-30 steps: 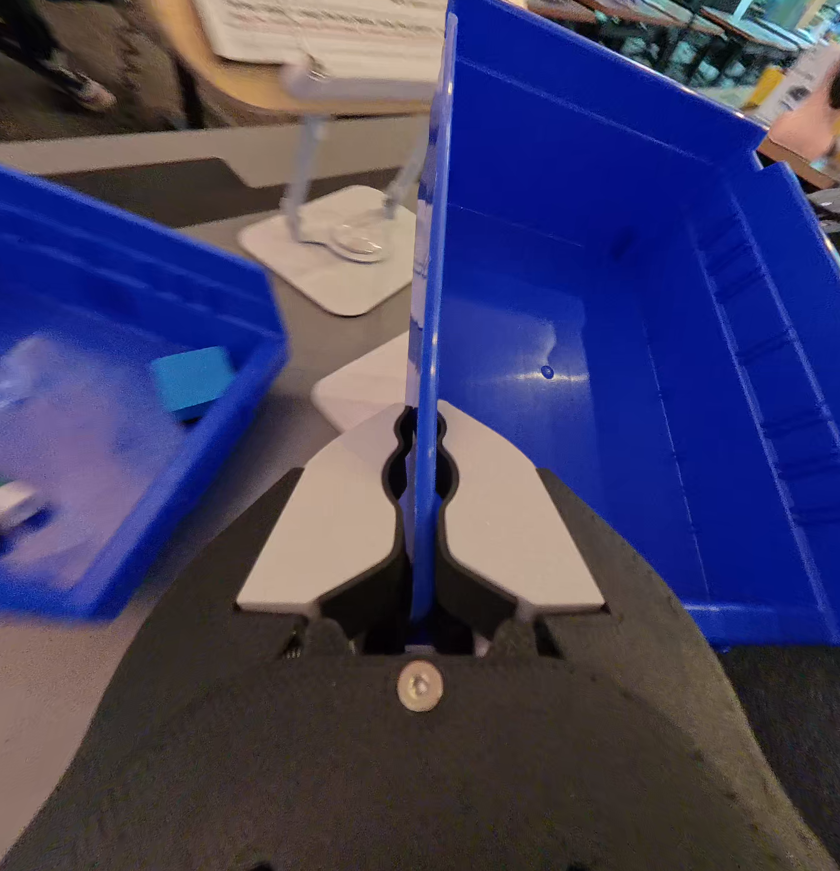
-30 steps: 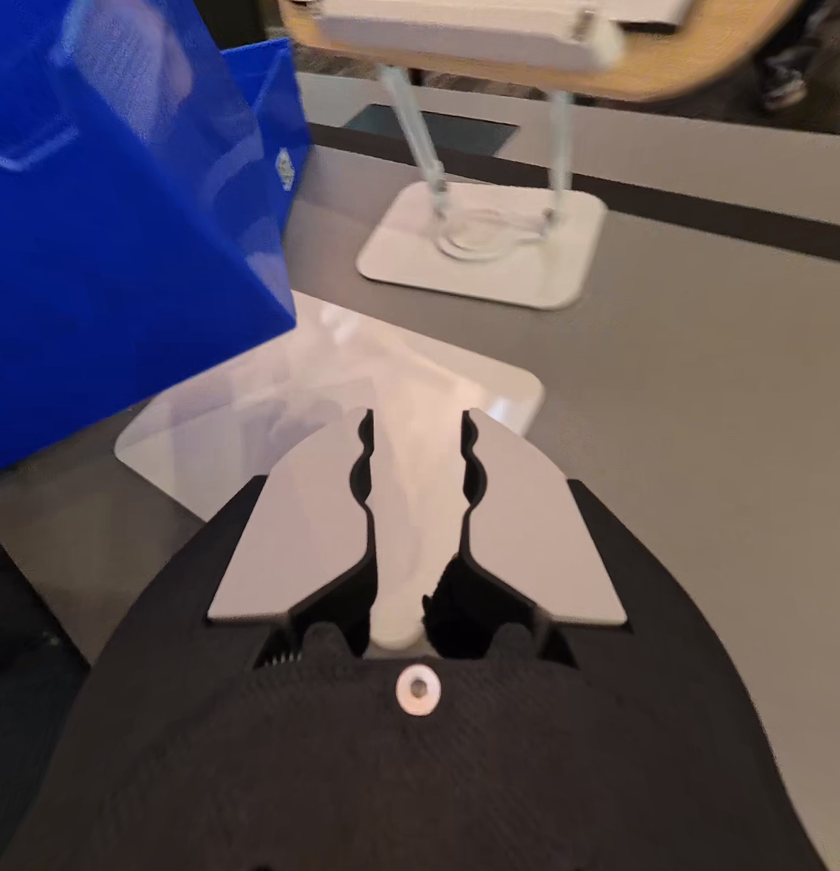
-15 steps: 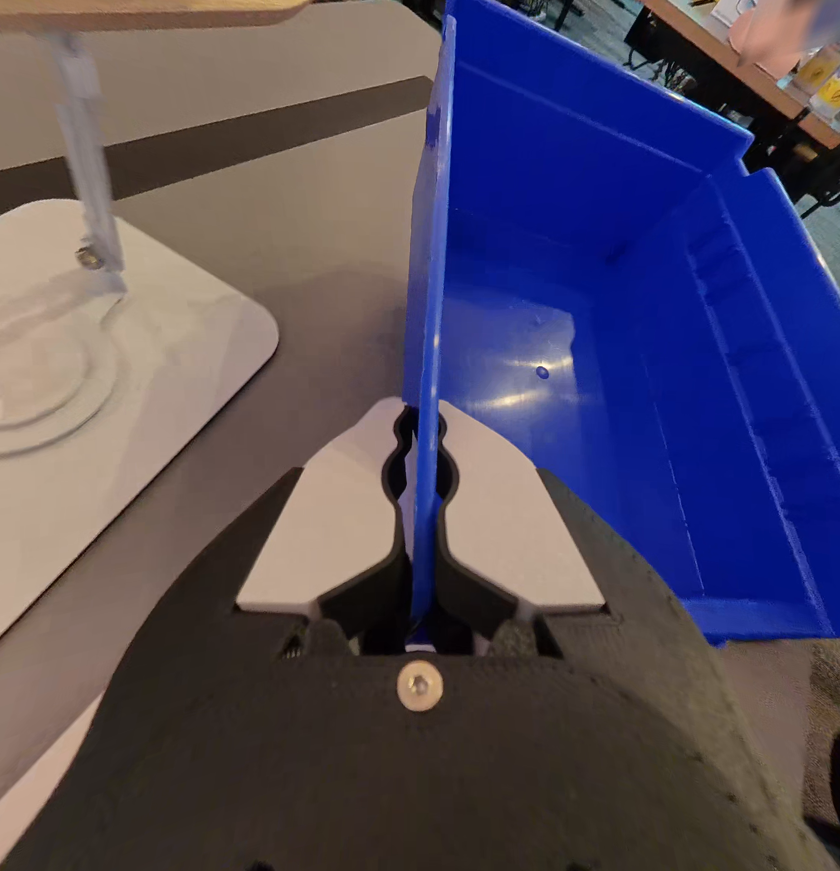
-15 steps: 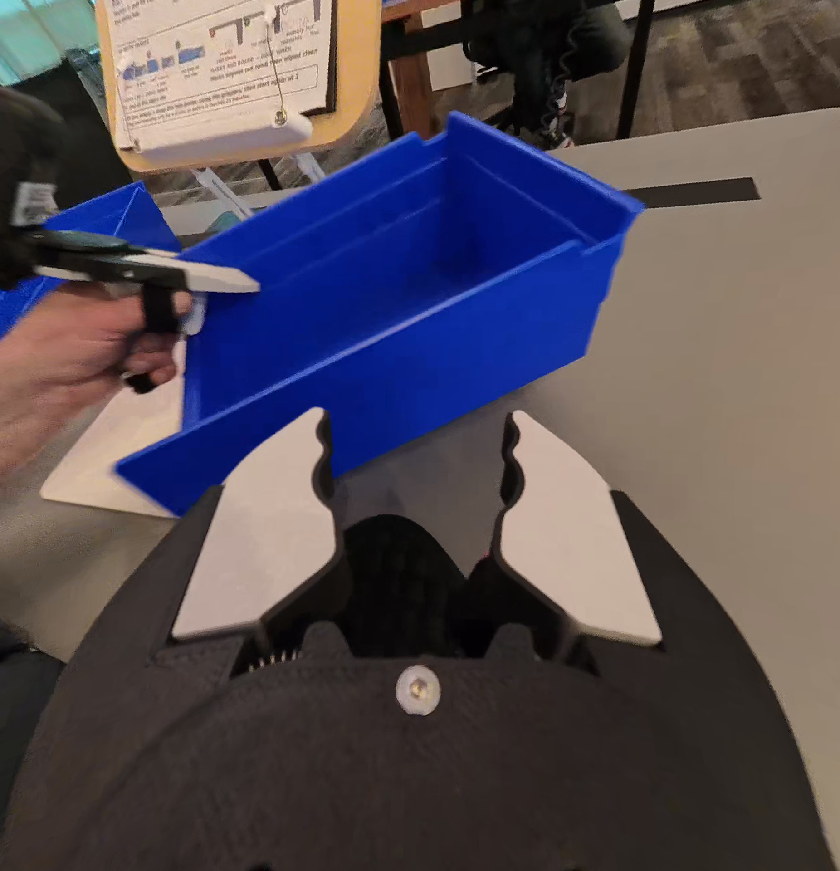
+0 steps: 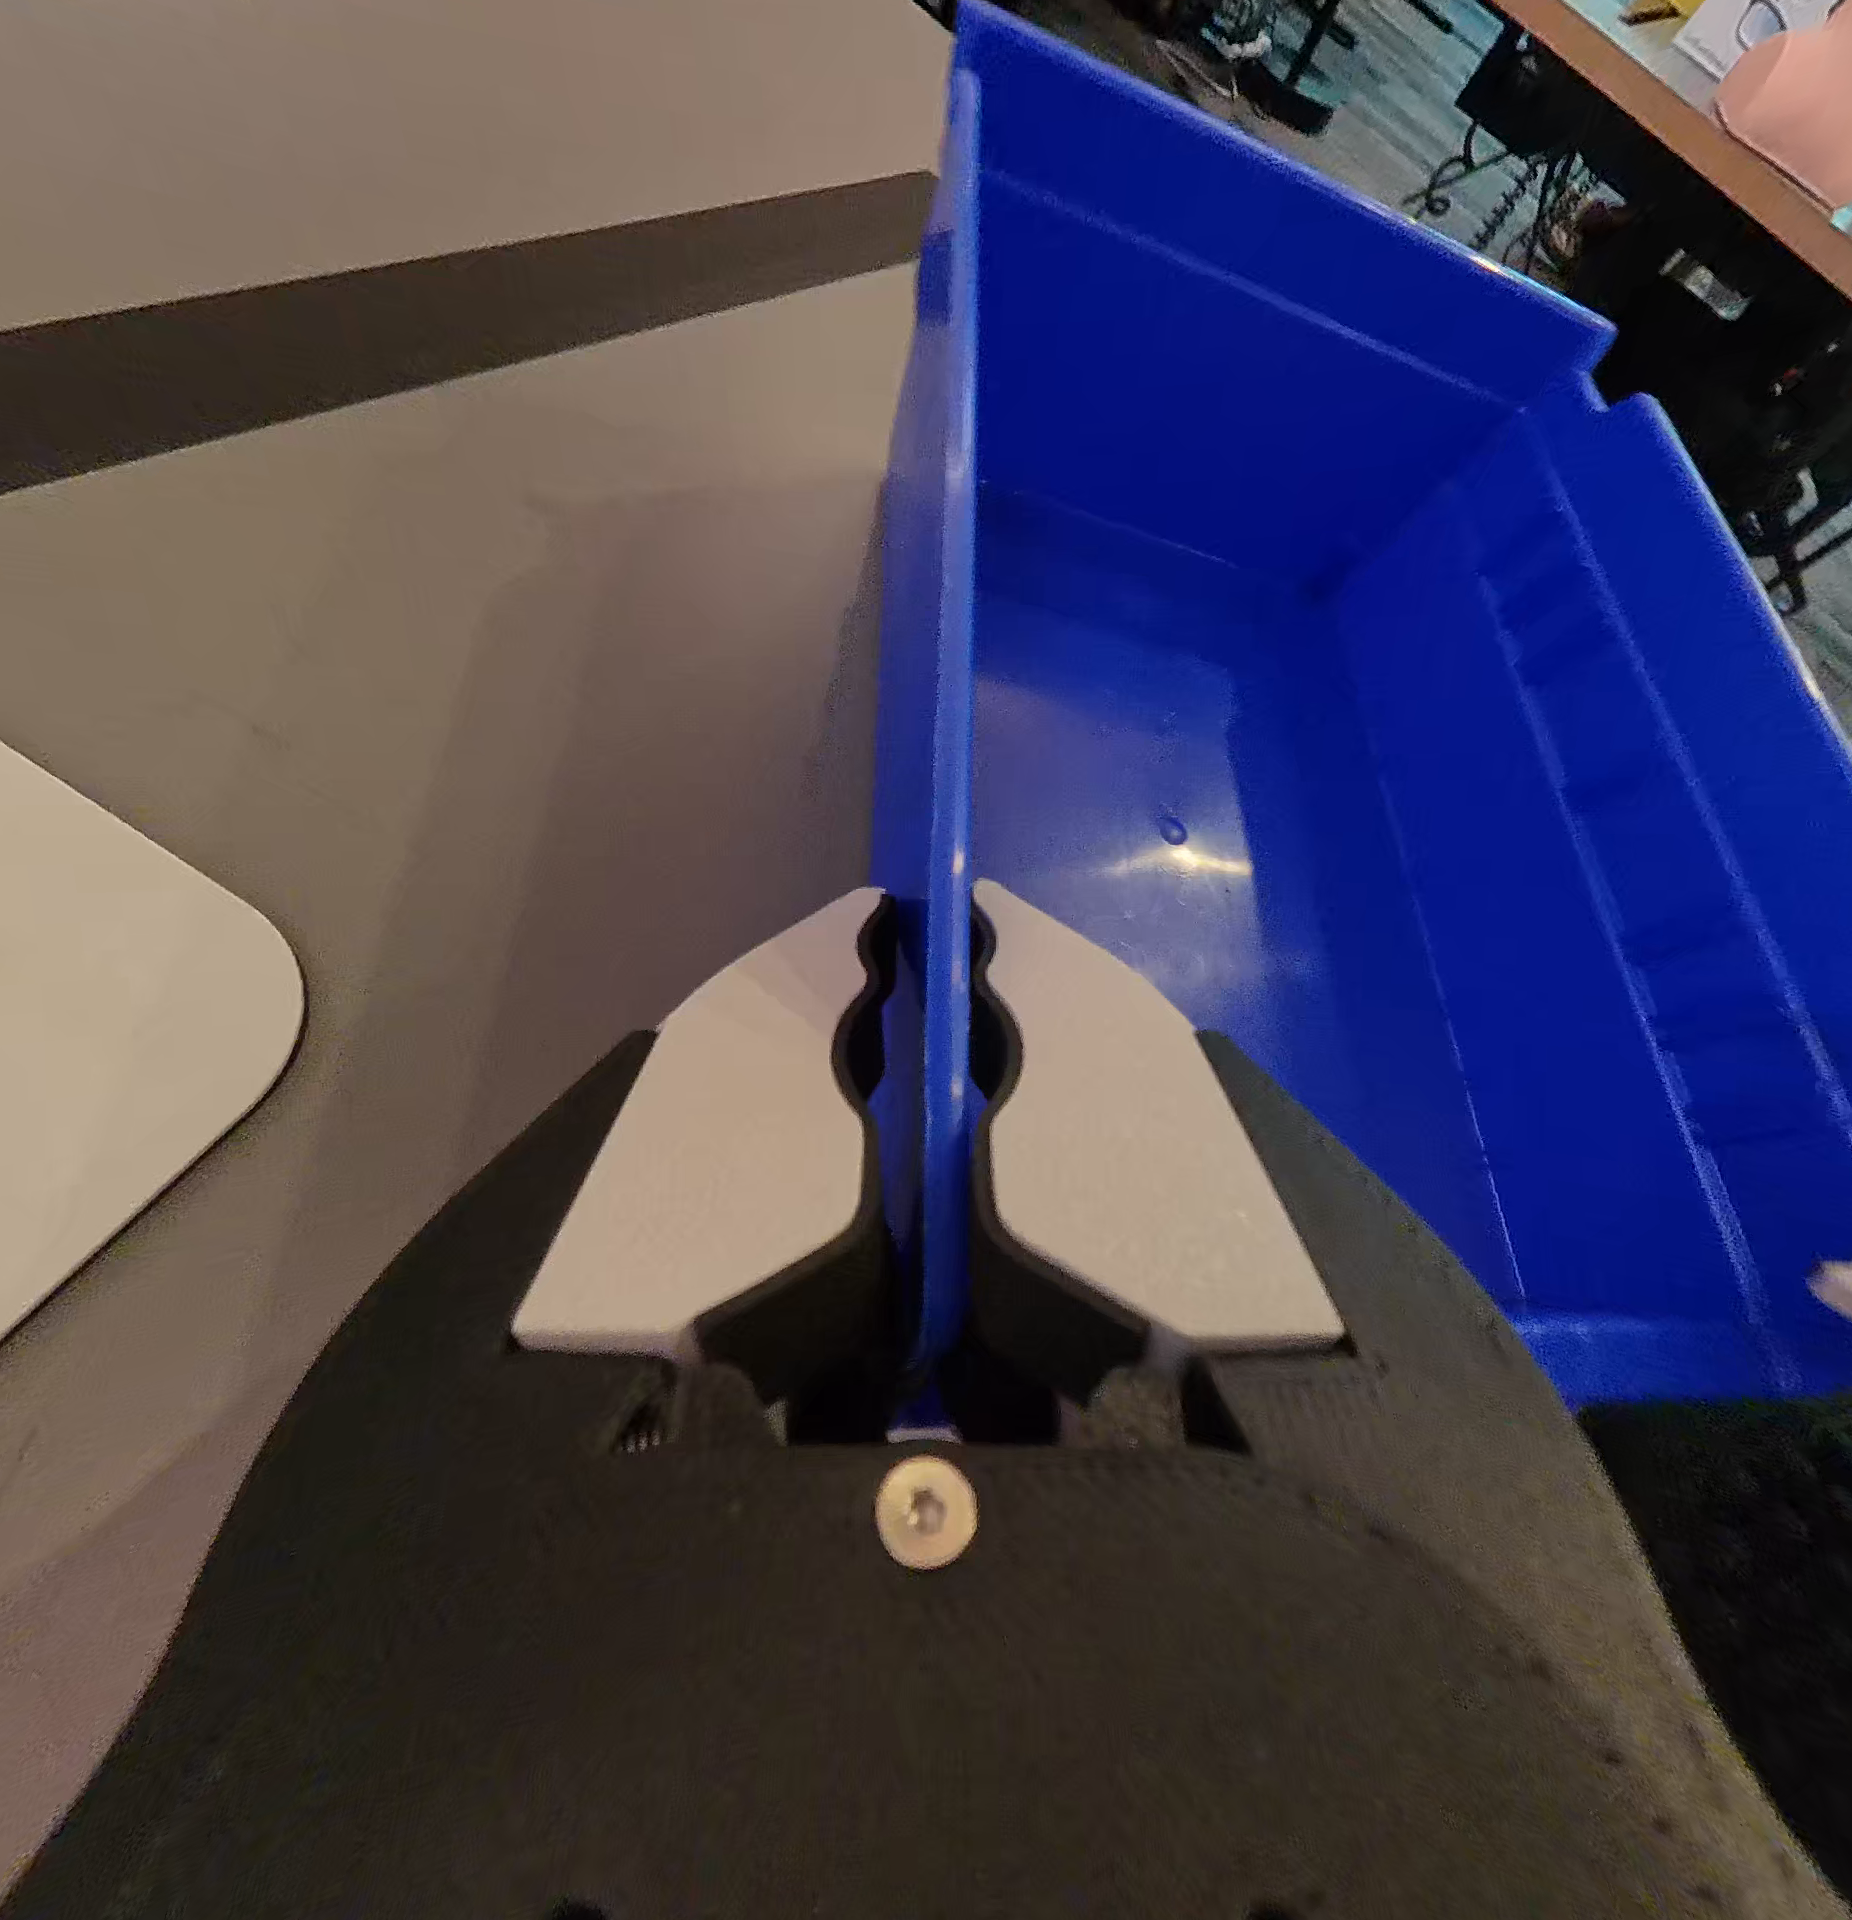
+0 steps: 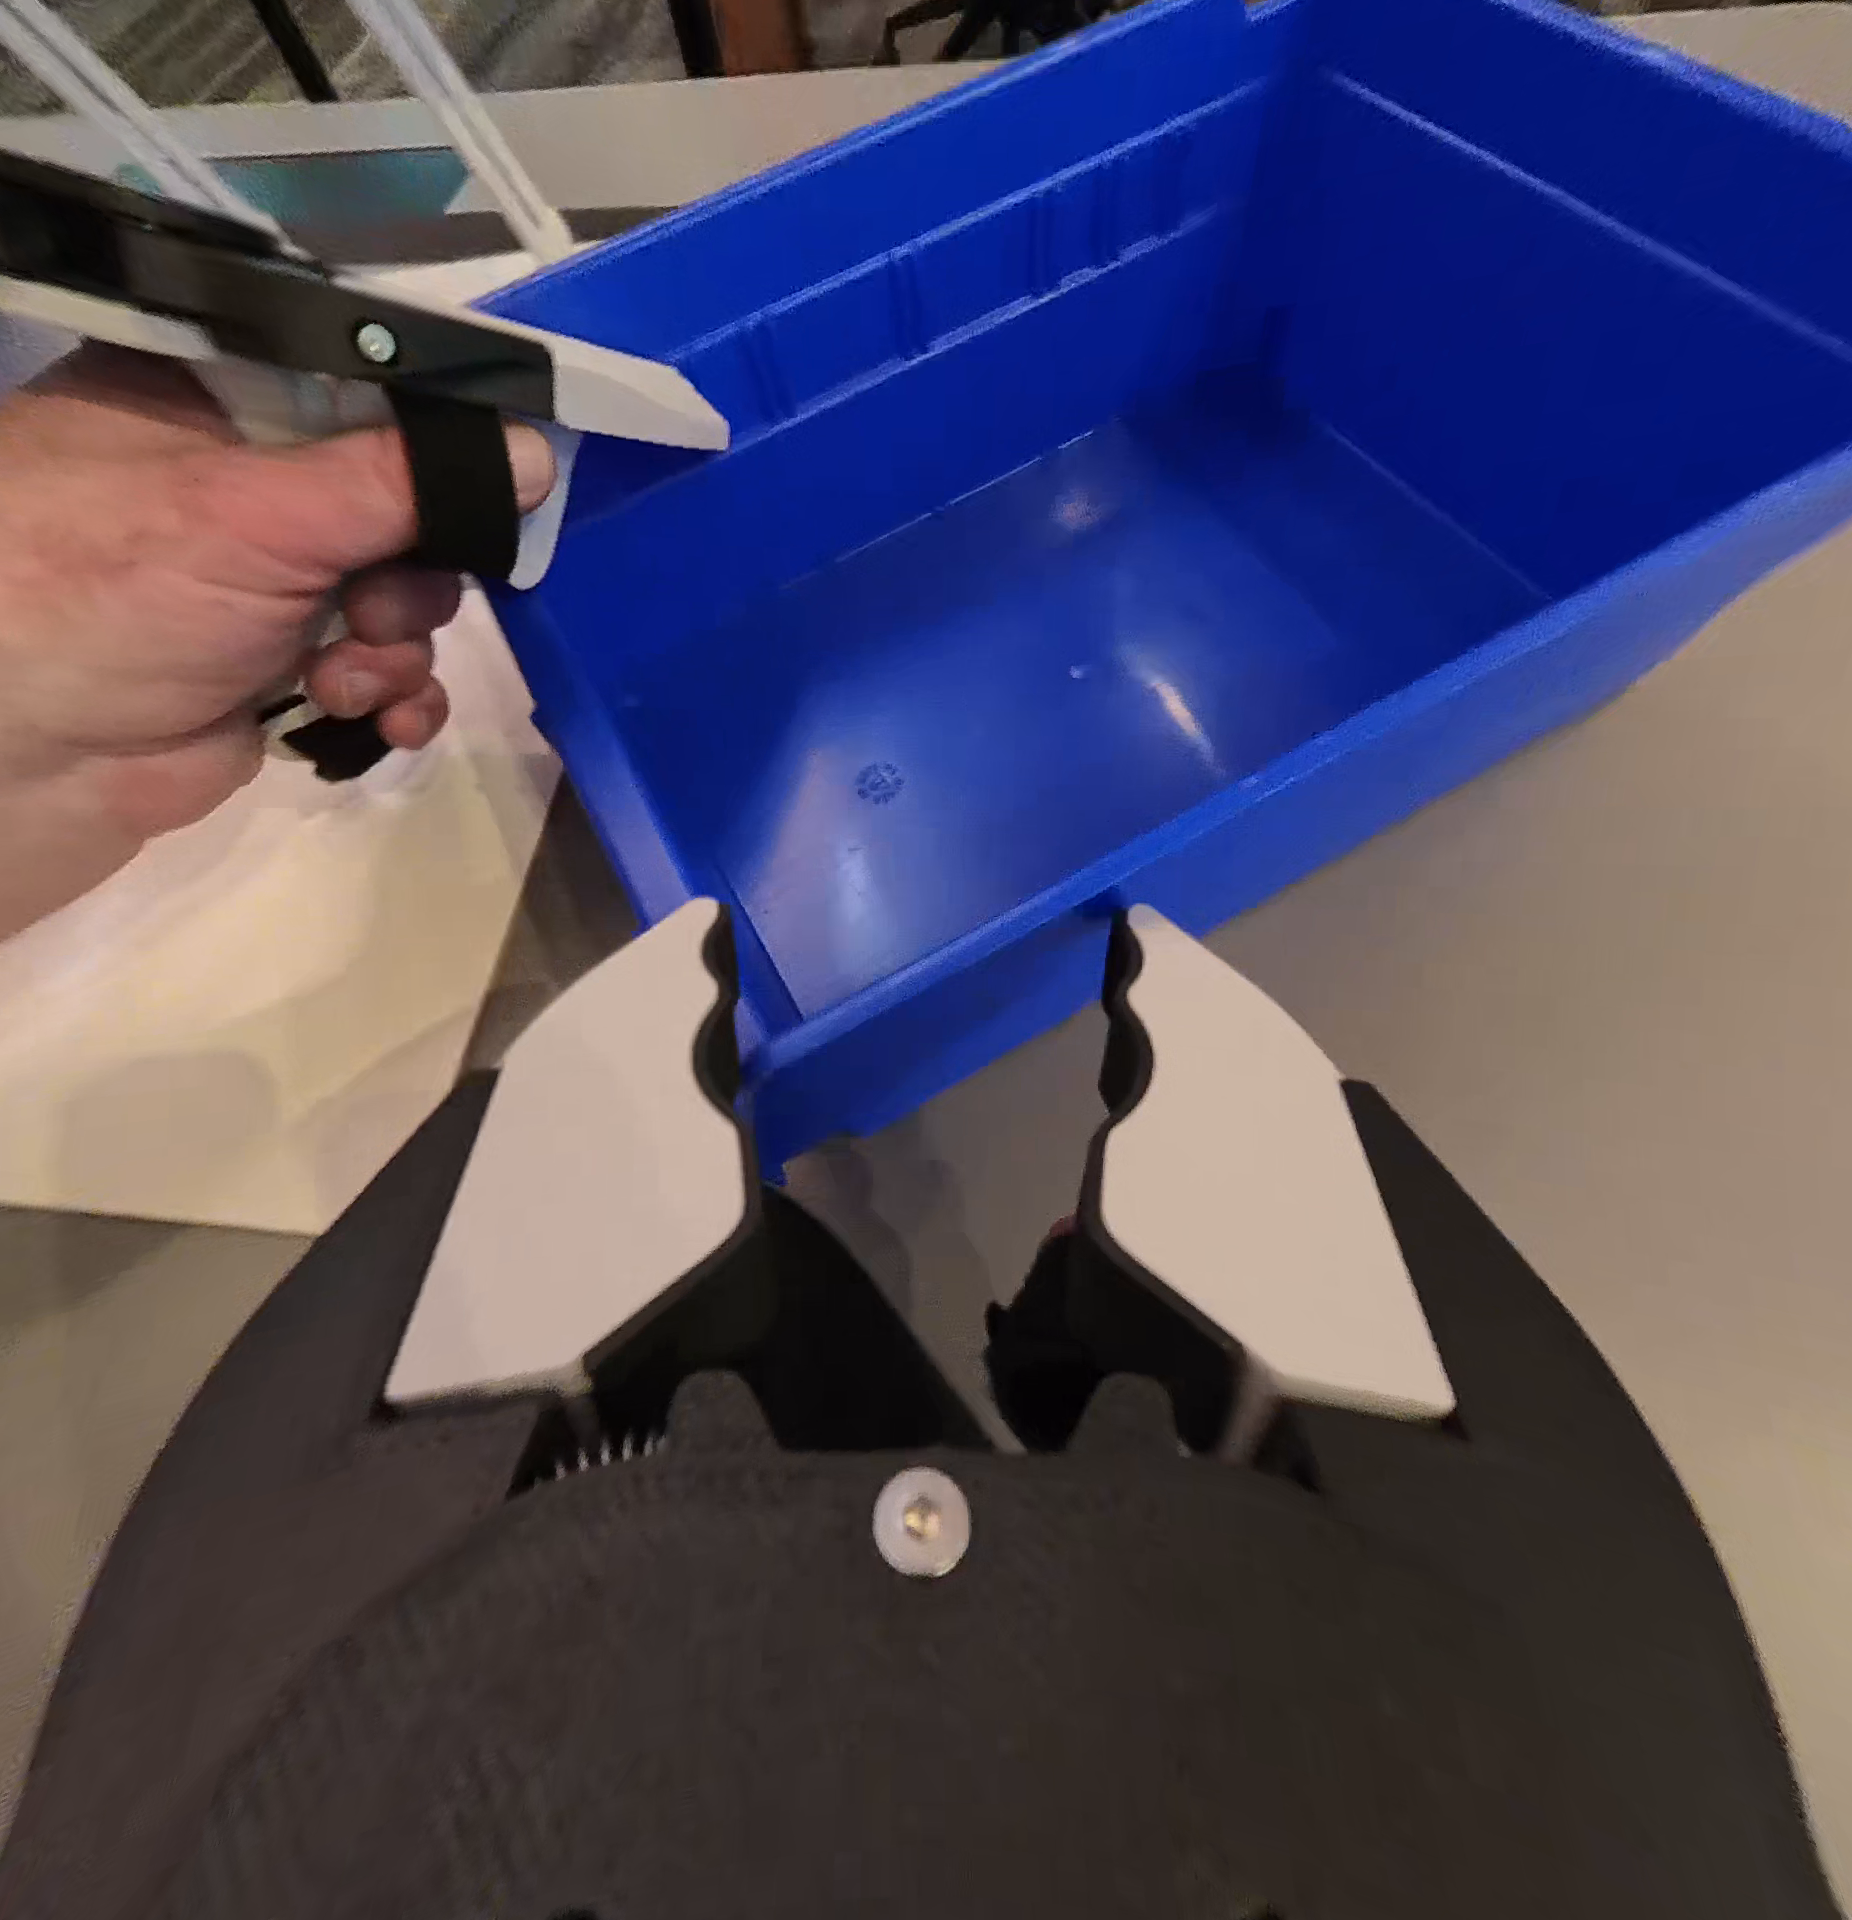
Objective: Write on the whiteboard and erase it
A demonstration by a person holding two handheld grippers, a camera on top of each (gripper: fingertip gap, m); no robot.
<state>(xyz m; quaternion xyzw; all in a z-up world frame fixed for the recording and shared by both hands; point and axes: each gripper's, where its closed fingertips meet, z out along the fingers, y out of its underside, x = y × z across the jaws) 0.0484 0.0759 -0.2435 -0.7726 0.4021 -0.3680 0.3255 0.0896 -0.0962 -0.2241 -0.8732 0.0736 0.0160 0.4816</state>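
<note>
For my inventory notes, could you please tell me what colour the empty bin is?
The bin is solid blue, seen best in the right wrist view.

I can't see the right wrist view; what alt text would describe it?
An open right gripper faces the corner of an empty blue bin on a grey table. At left, a person's hand holds the left gripper at the bin's wall, above a white board.

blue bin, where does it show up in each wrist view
Left wrist view: blue bin fills centre-right, its near wall clamped in the left hand-held gripper.
Right wrist view: bin upper centre-right, left hand-held gripper on its far-left wall.
Shared landmark: white board left of it.
</note>
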